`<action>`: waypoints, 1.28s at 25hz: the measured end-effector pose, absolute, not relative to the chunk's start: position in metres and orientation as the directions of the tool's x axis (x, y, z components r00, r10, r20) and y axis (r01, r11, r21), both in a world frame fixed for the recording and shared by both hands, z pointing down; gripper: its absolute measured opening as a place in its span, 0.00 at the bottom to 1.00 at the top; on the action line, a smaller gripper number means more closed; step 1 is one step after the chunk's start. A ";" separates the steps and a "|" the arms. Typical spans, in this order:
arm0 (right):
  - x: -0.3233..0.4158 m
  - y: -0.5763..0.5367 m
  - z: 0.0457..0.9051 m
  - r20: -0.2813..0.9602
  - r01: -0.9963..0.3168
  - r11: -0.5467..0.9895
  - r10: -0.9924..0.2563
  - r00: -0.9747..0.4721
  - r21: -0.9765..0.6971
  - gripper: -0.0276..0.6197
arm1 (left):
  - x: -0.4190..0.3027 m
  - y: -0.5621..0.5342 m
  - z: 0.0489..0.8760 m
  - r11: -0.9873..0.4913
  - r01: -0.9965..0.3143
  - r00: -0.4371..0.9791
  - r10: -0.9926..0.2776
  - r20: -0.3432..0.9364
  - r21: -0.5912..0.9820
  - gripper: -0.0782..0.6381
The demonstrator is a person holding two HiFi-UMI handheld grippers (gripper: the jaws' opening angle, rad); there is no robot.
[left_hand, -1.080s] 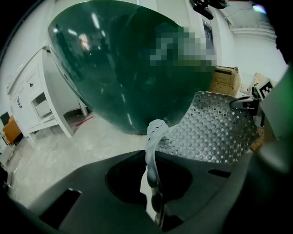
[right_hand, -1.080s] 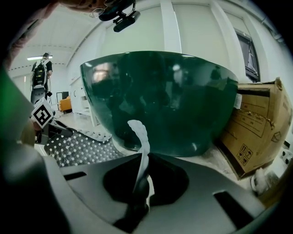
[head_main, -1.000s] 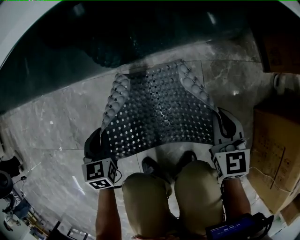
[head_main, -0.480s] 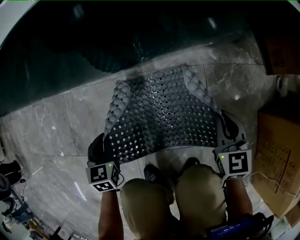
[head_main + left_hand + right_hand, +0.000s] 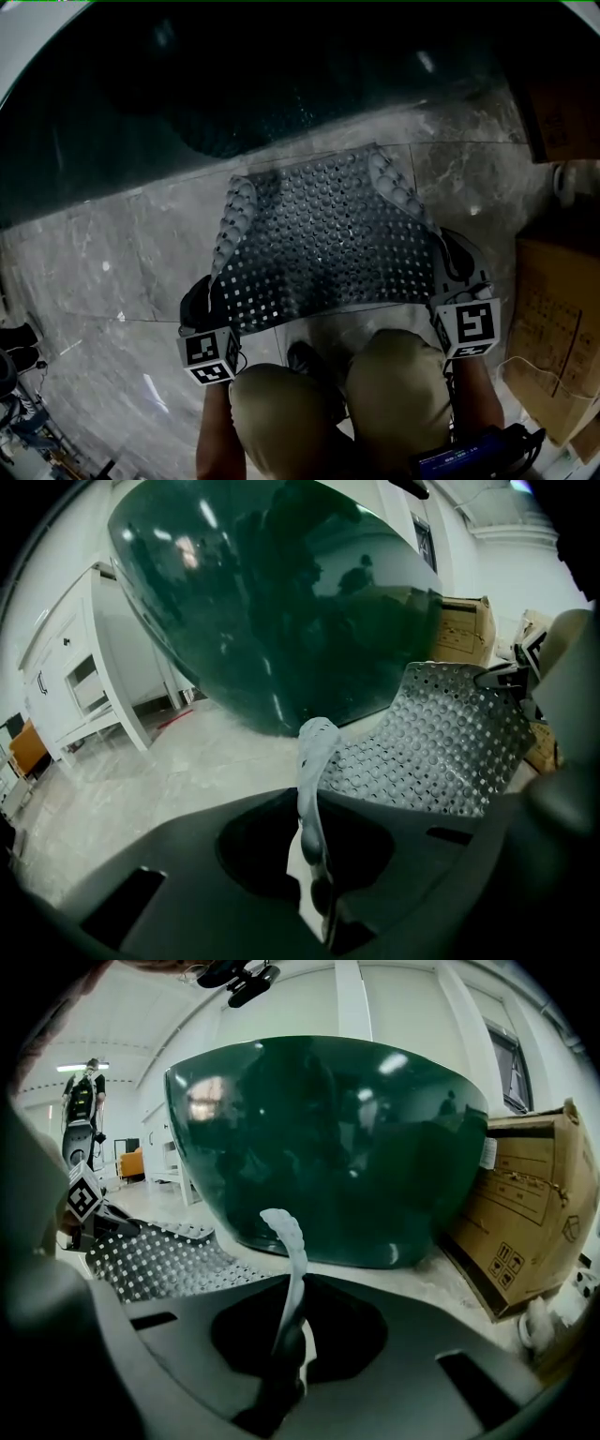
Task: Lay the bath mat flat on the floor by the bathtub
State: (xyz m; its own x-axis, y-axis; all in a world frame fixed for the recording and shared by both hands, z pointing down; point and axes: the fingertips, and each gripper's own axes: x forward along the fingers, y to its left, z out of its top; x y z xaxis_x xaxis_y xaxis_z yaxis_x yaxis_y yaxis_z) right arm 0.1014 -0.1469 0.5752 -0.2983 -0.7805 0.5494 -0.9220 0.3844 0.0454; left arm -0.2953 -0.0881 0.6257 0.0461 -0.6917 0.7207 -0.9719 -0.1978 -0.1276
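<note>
at my far left the grey marble floor (image 5: 94, 262) runs under the dark green bathtub (image 5: 234, 84), which fills the top of the head view; in the left gripper view a white cabinet (image 5: 98, 667) stands beyond the tub. my left gripper (image 5: 208, 292) has its jaws closed tight on the left near corner of the bath mat (image 5: 323, 234), and its own view shows the pale knobbly edge of the mat pinched between them and curling upward. its marker cube (image 5: 210, 356) sits just ahead of my left knee (image 5: 281, 412). the mat is a dark perforated sheet stretched between my two grippers, in front of my knees and right by the foot of the tub. both side edges roll up and show their light bumpy underside, while the middle sags. its far edge lies close to the tub's base, though i cannot tell whether it touches the floor. my right gripper (image 5: 452, 267) is clamped on the right near corner in the same way, with the mat's rim standing up from the shut jaws in the right gripper view. to the right of that hand, cardboard boxes (image 5: 553, 309) stand on the floor near the tub's end.
</note>
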 end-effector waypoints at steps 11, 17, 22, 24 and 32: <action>0.113 -0.154 0.599 0.576 -0.927 0.367 -0.775 -0.260 0.076 0.08 | -0.320 -0.082 0.652 -0.164 -0.976 0.003 -0.672 0.740 -0.145 0.16; 0.122 -0.157 0.633 0.592 -0.933 0.354 -0.767 -0.248 0.069 0.08 | -0.328 -0.078 0.688 -0.144 -0.976 -0.032 -0.652 0.758 -0.165 0.16; 0.130 -0.156 0.651 0.626 -0.942 0.332 -0.745 -0.229 0.052 0.08 | -0.335 -0.080 0.694 -0.147 -0.972 -0.036 -0.675 0.737 -0.182 0.16; 0.132 -0.158 0.655 0.629 -0.943 0.330 -0.744 -0.225 0.054 0.08 | -0.339 -0.081 0.697 -0.130 -0.977 -0.039 -0.675 0.736 -0.171 0.16; 0.151 -0.157 0.677 0.655 -0.958 0.282 -0.734 -0.179 0.055 0.08 | -0.348 -0.079 0.712 -0.097 -0.983 -0.048 -0.677 0.734 -0.154 0.16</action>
